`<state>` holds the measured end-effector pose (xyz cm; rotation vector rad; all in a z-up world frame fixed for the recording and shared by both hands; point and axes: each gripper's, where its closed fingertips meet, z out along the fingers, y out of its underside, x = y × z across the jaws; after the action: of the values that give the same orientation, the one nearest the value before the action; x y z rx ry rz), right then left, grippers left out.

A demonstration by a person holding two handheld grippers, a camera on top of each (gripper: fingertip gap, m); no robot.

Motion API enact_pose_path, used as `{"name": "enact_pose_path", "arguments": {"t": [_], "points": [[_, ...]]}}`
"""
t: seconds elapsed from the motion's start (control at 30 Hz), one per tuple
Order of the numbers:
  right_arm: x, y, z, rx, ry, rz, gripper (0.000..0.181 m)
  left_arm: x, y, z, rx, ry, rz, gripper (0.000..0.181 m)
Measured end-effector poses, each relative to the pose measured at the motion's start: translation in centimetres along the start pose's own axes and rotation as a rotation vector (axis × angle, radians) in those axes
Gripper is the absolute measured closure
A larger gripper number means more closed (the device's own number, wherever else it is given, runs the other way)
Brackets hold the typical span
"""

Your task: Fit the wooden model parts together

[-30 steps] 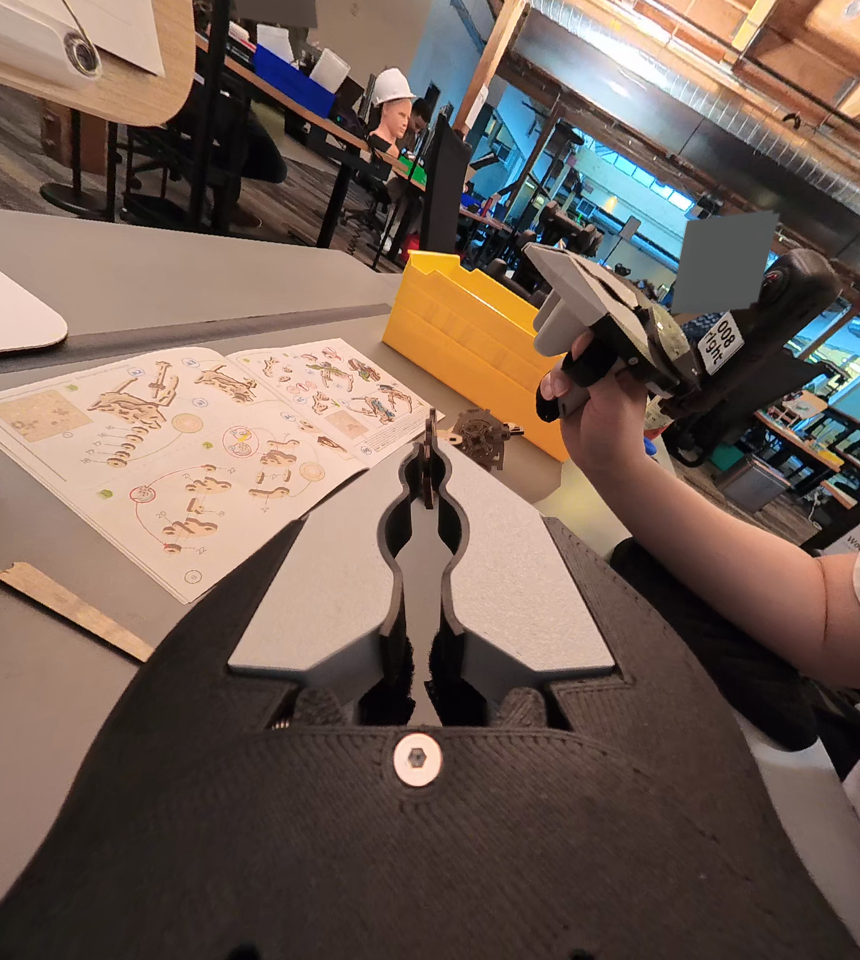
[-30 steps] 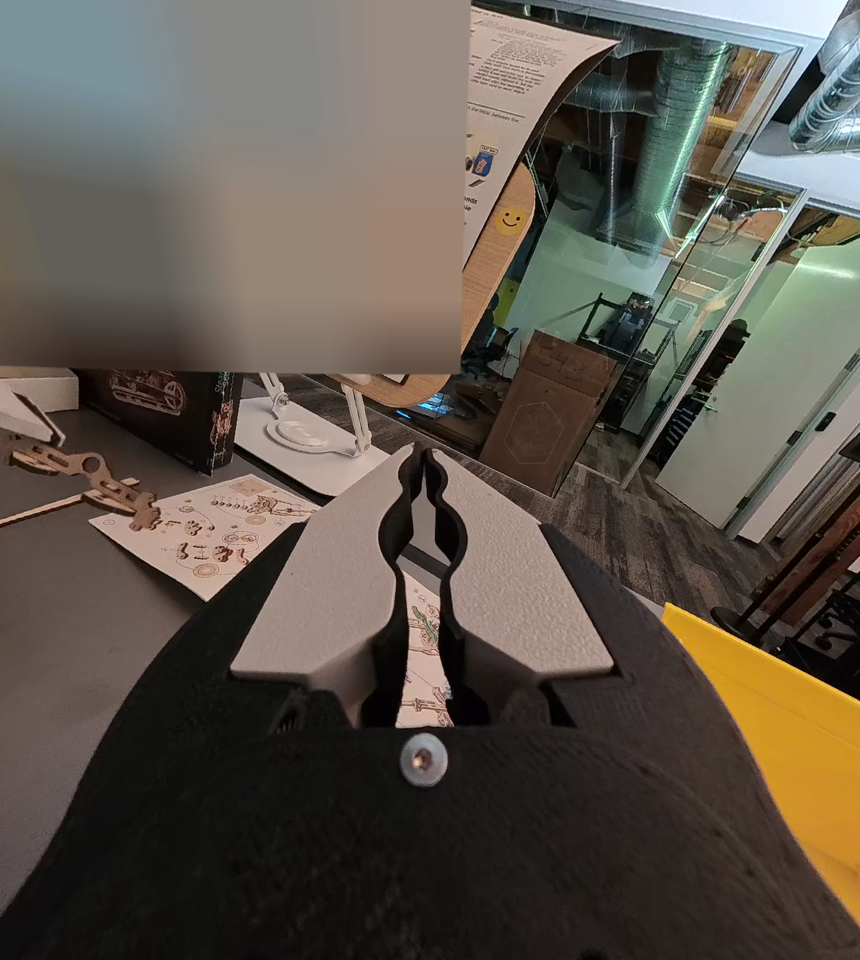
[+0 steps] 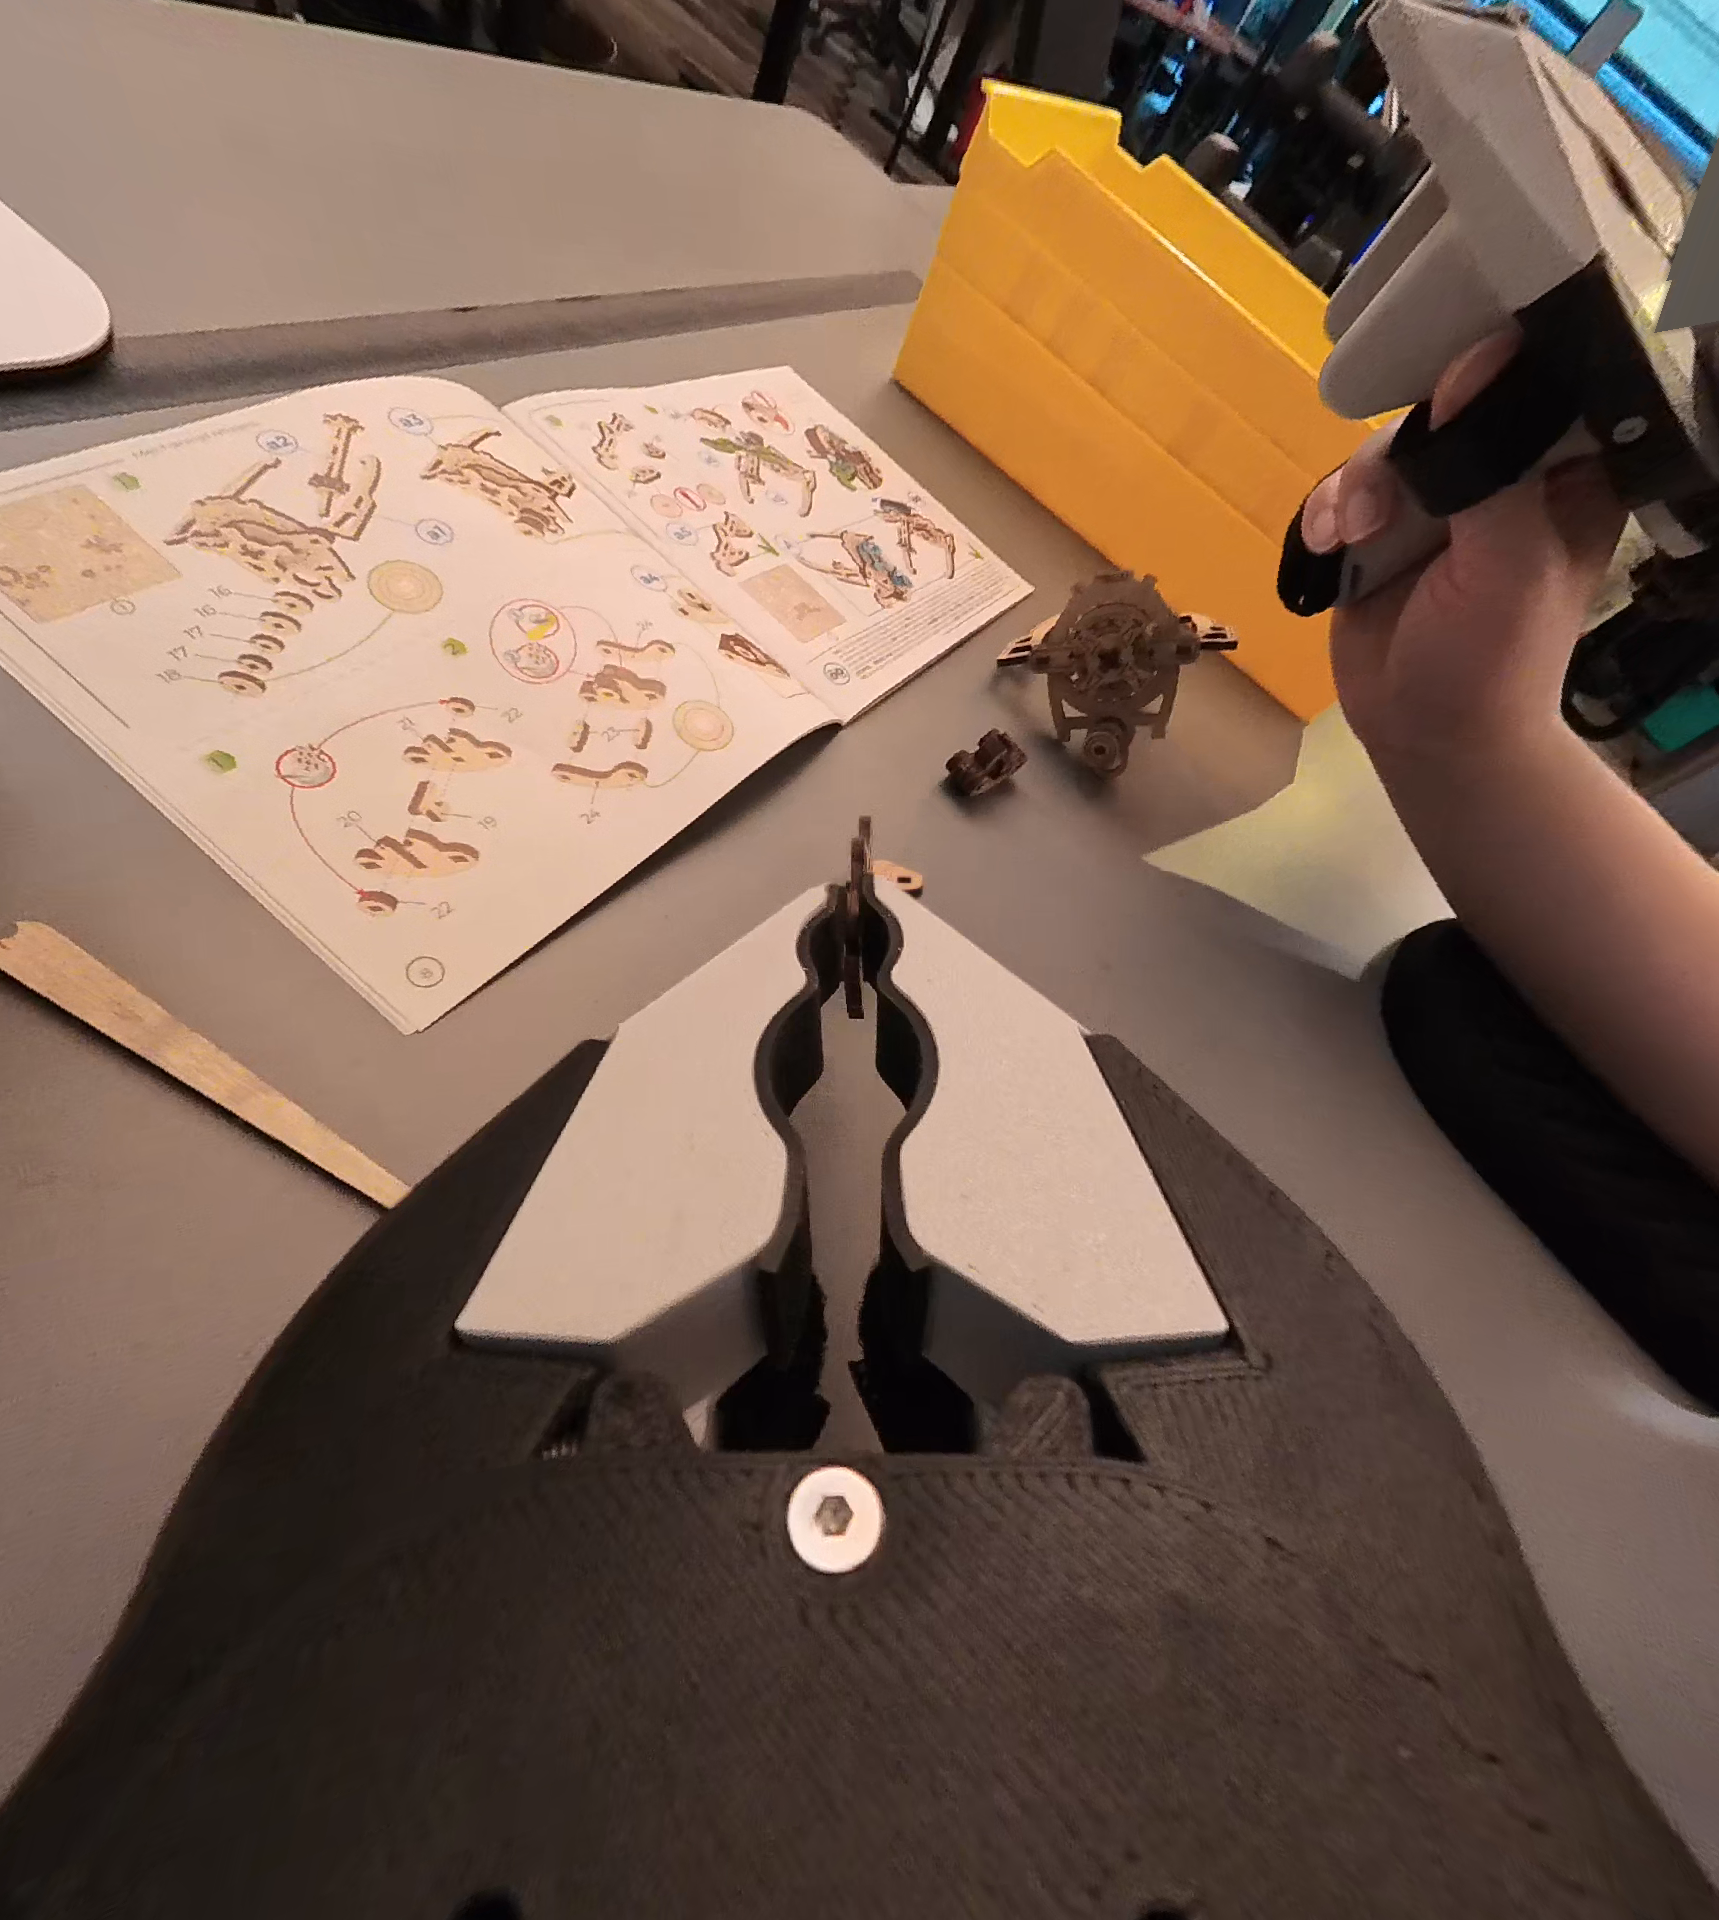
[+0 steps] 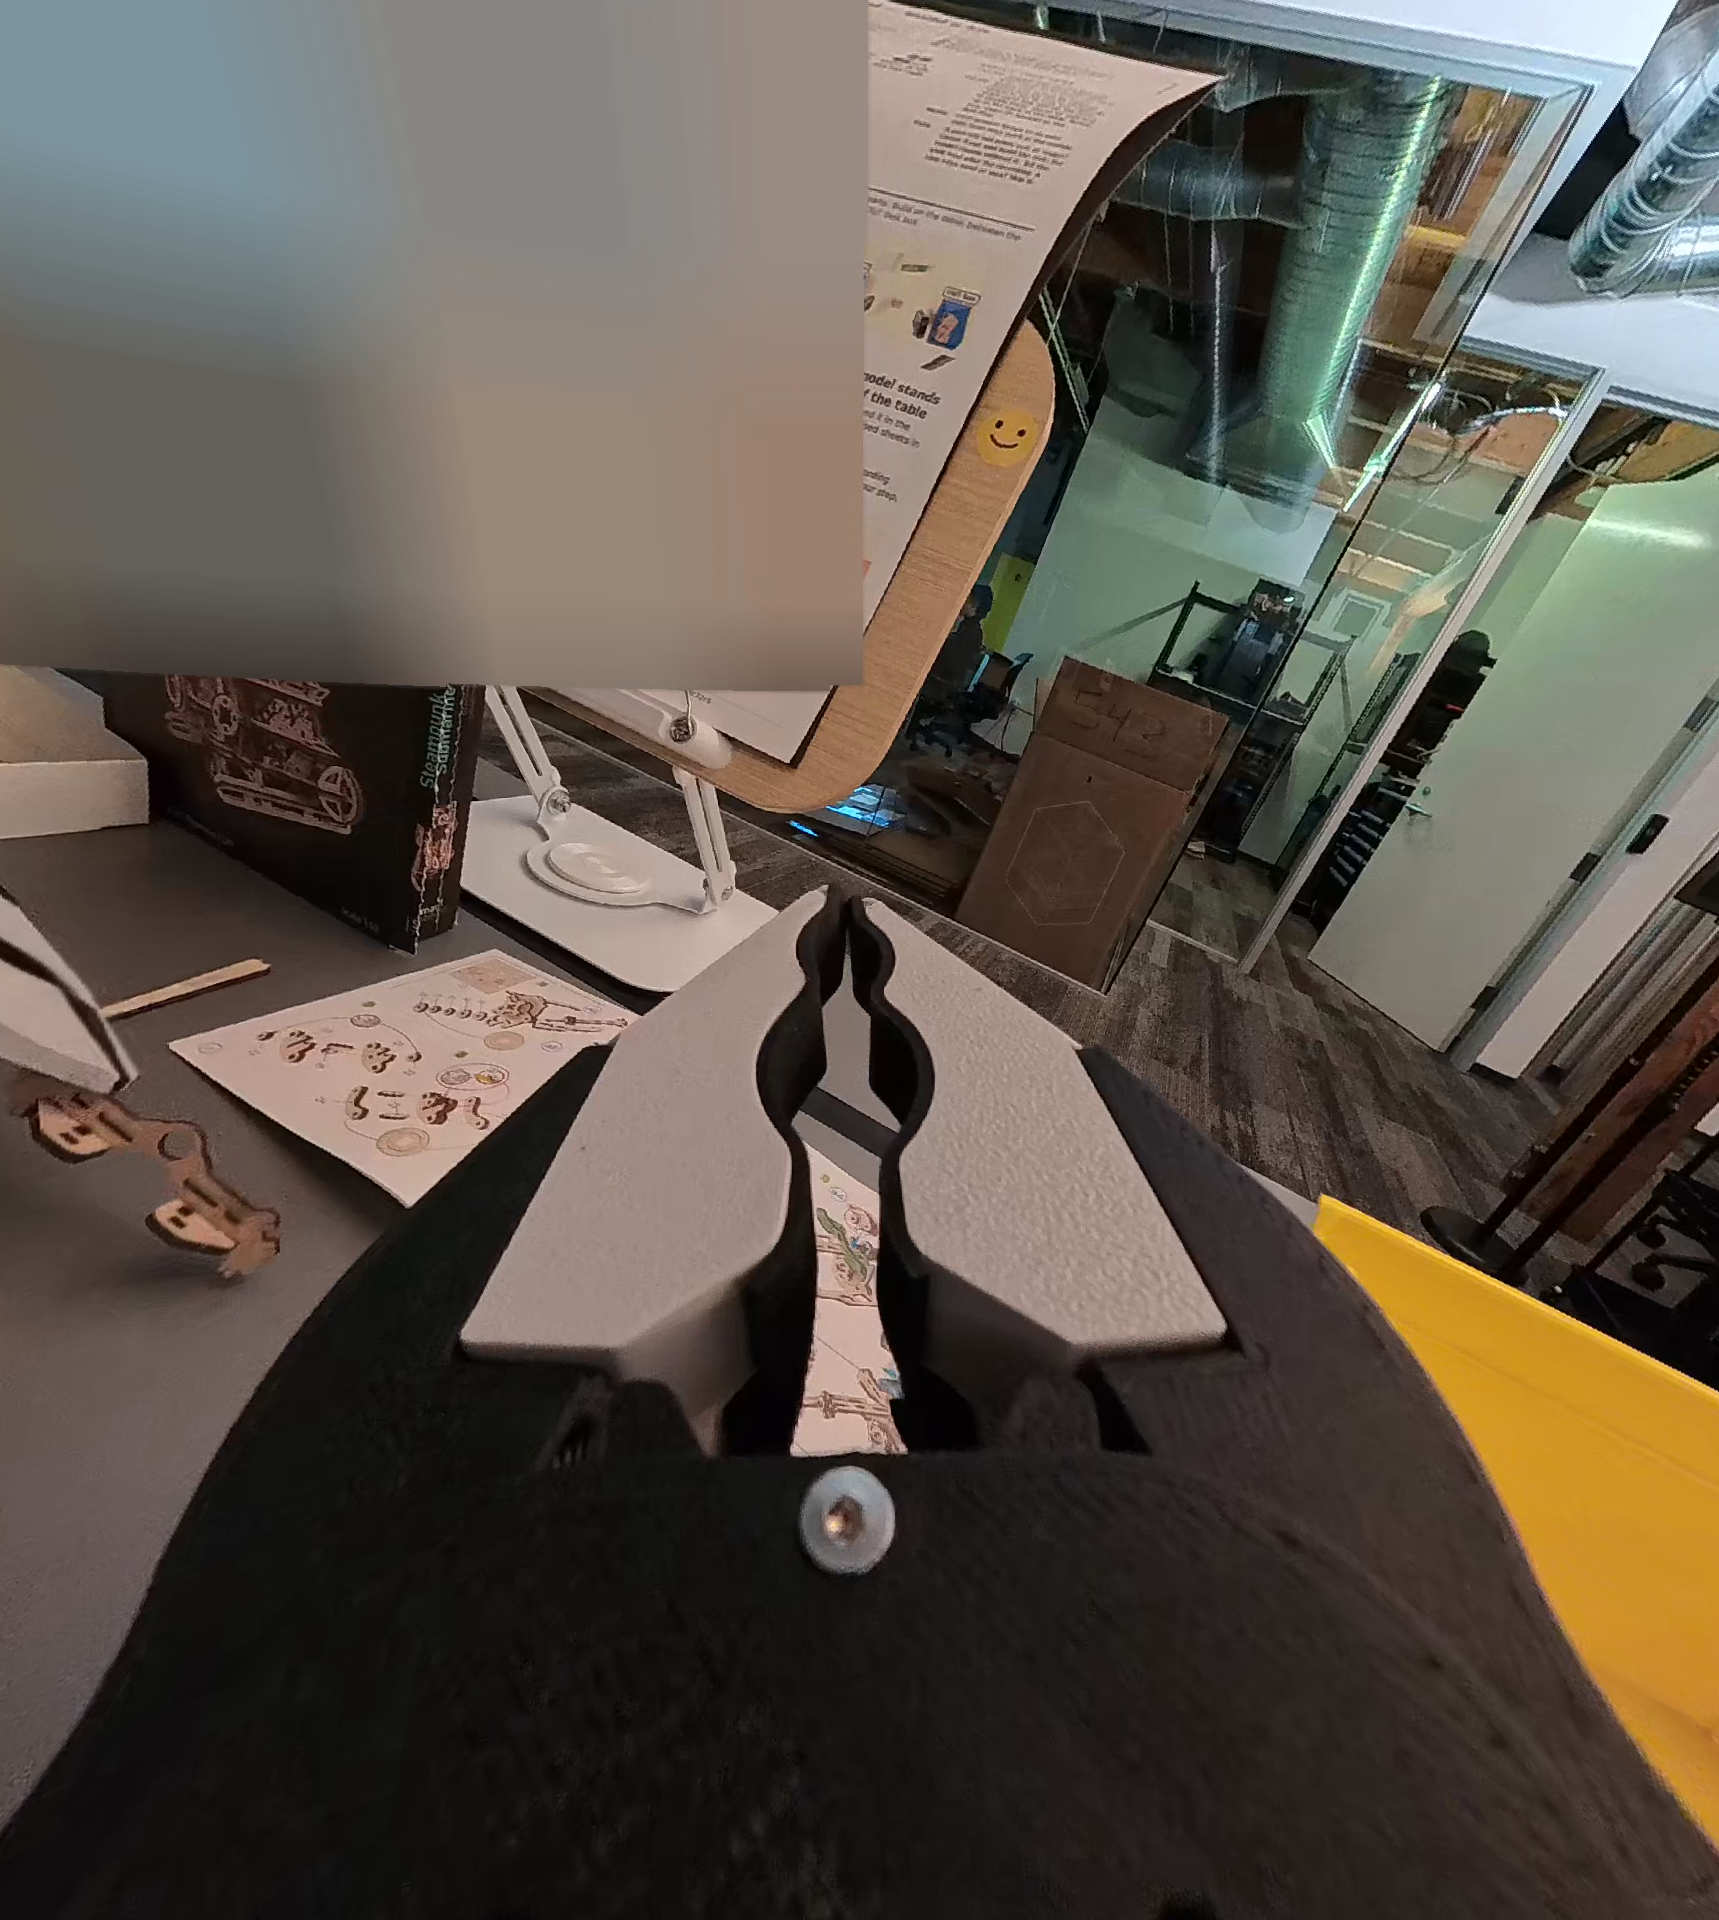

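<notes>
My left gripper [image 3: 853, 914] is shut on a flat wooden part [image 3: 857, 894], seen edge-on between its tips. In the right wrist view this part [image 4: 159, 1174] is a slotted, holed piece hanging from the left gripper [image 4: 112, 1081] just above the grey table. A round gear-like wooden sub-assembly [image 3: 1109, 655] stands on the table beyond it, with a small dark wooden piece [image 3: 985, 762] beside it. My right gripper [image 4: 847, 914] is shut and empty, held in the air. In the left wrist view a hand holds the right gripper [image 3: 1400, 42] at the upper right.
An open instruction booklet [image 3: 419, 644] lies on the table, with a thin wooden strip [image 3: 180, 1060] to its left. A yellow bin [image 3: 1094, 343] stands at the right. A black box [image 4: 315, 790] and a white stand base [image 4: 606, 883] are at the table's far side. Some 20 cm of space lies between my two pairs of fingers.
My left gripper has tilted down and lowered toward the table with the wooden part still in it. The right gripper has stayed about where it was, still shut.
</notes>
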<state>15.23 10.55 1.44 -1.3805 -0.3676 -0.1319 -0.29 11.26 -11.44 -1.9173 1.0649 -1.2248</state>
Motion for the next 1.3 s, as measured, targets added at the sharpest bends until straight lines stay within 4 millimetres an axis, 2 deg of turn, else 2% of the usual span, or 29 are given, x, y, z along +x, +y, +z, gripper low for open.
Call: {"name": "enact_pose_path", "arguments": {"t": [0.53, 1.3], "points": [[0.2, 0.1, -0.1, -0.001, 0.005, 0.003, 0.181, -0.7, 2.3, 0.5, -0.140, -0.053, 0.000, 0.181], [0.9, 0.1, -0.4, 0.004, 0.030, 0.003, 0.181, 0.0, 3.0, 0.7, -0.188, 0.018, -0.030, 0.181]]}}
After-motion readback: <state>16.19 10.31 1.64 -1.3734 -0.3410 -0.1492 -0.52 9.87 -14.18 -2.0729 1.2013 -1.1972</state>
